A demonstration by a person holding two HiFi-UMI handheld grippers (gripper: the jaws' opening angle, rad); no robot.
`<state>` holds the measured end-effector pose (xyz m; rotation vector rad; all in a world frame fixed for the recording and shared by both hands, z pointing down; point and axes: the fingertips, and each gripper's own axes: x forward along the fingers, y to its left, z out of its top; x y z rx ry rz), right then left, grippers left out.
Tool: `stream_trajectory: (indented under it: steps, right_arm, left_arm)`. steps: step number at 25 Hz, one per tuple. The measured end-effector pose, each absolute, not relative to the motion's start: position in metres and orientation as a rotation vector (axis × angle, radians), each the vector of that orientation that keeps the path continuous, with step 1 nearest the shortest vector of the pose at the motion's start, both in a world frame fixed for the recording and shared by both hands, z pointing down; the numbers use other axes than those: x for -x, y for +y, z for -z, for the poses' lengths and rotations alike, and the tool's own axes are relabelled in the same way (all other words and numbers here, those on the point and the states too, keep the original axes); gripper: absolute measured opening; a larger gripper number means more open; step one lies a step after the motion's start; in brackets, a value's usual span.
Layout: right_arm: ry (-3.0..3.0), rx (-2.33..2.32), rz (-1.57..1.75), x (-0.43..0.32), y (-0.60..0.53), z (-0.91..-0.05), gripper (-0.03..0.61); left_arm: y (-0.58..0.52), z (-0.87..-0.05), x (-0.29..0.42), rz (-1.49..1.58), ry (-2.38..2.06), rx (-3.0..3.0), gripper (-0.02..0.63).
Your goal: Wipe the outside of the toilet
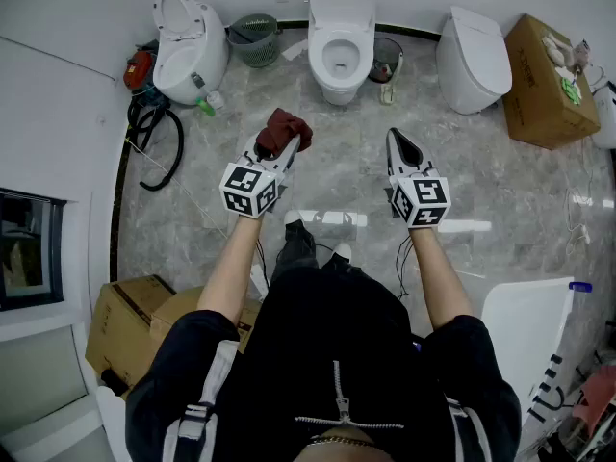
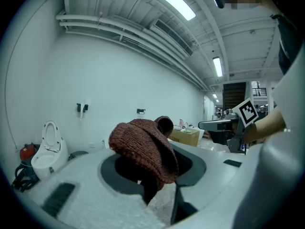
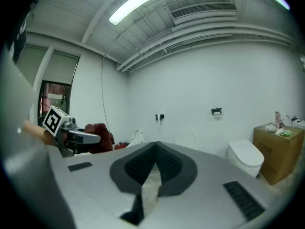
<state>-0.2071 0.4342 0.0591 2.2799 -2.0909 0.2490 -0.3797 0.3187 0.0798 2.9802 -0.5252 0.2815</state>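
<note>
A white toilet [image 1: 342, 41] with its lid raised stands at the far wall, straight ahead of me. My left gripper [image 1: 286, 142] is shut on a dark red knitted cloth [image 1: 284, 129], which bulges over the jaws [image 2: 145, 149]. My right gripper [image 1: 402, 143] is shut with nothing in it; its dark pads [image 3: 164, 163] meet at the tip. Both grippers hang over the marble floor, well short of the toilet. From the right gripper view the left gripper [image 3: 78, 137] and cloth [image 3: 102, 137] show at the left.
A second toilet [image 1: 188, 51] stands at the far left, a closed one [image 1: 474, 58] at the far right. A green basket [image 1: 255, 38], a small bin [image 1: 385, 61], a black hose [image 1: 159, 138] and cardboard boxes [image 1: 549, 80] [image 1: 135, 325] ring the floor.
</note>
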Motion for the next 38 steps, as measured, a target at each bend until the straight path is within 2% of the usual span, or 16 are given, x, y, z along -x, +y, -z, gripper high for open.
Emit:
stream_trajectory:
  steps: [11, 38]
  right_arm:
    - [-2.076, -2.295, -0.325, 0.215, 0.402, -0.066, 0.000]
    - [-2.005, -2.328, -0.410, 0.238, 0.188, -0.090, 0.002]
  left_arm:
    - [0.277, -0.091, 0.383, -0.299, -0.488, -2.969, 0.132]
    - [0.075, -0.119, 0.386, -0.354, -0.356, -2.962, 0.132]
